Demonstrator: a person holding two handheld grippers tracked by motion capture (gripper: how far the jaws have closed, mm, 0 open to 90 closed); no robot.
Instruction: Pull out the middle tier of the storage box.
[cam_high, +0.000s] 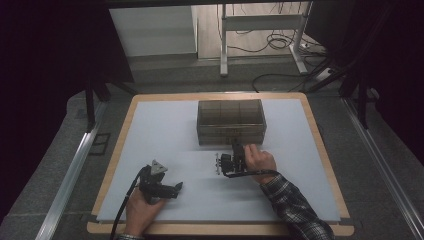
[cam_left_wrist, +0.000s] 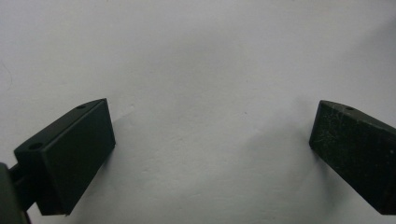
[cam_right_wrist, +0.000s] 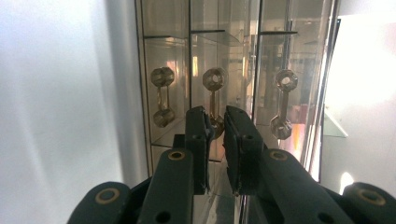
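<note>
A dim room with a grey floor, loose cables and the legs of a desk beyond frames a wood-edged table (cam_high: 118, 150) covered by a pale mat (cam_high: 165, 130). At the left, near the front edge, a hand rests the left gripper (cam_high: 170, 189) on the mat, its jaws spread wide with nothing between them; the left gripper view confirms bare mat under the parted jaws (cam_left_wrist: 212, 140). At centre, toward the far side of the mat, stands a smoky clear drawer box (cam_high: 230, 121) with three small drawers across its front. Just before it, a hand in a plaid sleeve (cam_high: 295, 205) holds the right gripper (cam_high: 236, 146) against the box's front. In the right gripper view the jaws are nearly pressed together and appear to pinch the lower end of the middle handle (cam_right_wrist: 214, 100), one of three brass-coloured handles, with the left handle (cam_right_wrist: 162, 96) and right handle (cam_right_wrist: 282, 103) untouched on either side (whether the pads truly bear on the metal cannot be told). The step looks to be drawing open the middle drawer: a straight, level pull toward the person should serve best, with the grip kept firm and centred so the handle does not slip and the light box does not slide or tip; the idle left gripper could steady the box.
</note>
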